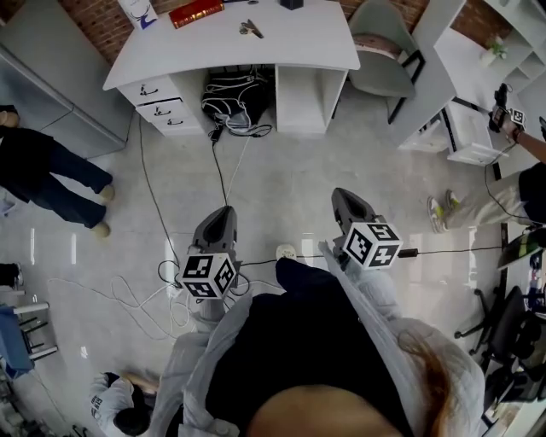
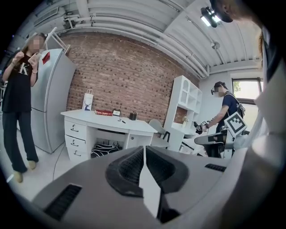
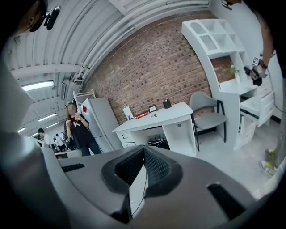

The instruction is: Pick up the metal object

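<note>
Wearer: a dark top with grey sleeves (image 1: 290, 341) fills the bottom of the head view. Both tools are held out ahead, above the floor.
Left gripper (image 2: 144, 150): the jaws are pressed together with nothing between them. It points toward the white desk (image 1: 299, 47).
Right gripper (image 3: 144, 154): the jaws are closed to a thin seam and are likewise empty. It is held alongside the left one, apart from it.
Floor under the tools: on the pale tiles (image 1: 281, 179), white cables (image 1: 141, 303) loop just left of the left gripper. A floor socket (image 1: 287, 253) lies between the two tools, and a black lead (image 1: 444, 251) runs off from it to the right.
Path to the desk: a black cable (image 1: 221, 171) trails from under the desk toward the left gripper.
Bystanders: one person in dark clothes (image 1: 51, 166) stands at the left, near a grey refrigerator (image 2: 53, 98). A second person (image 1: 533, 183) at the right holds another gripper. A third (image 1: 119, 401) crouches at the lower left.
Desk: it stands against the brick wall (image 2: 129, 71). Its drawers (image 1: 160, 101) are on the left, and a dark bundle (image 1: 232, 96) sits in the kneehole.
Metal object (image 1: 251, 29): it lies on the desk top near the middle, untouched and well apart from both grippers.
Other desk items: a red box (image 1: 196, 12) and a paper bag (image 1: 139, 12) are left of the metal object. A dark cup (image 1: 292, 3) sits at the back edge.
Beside the desk: a grey chair (image 1: 380, 47) stands to the right, then a white shelf unit (image 1: 465, 94).
</note>
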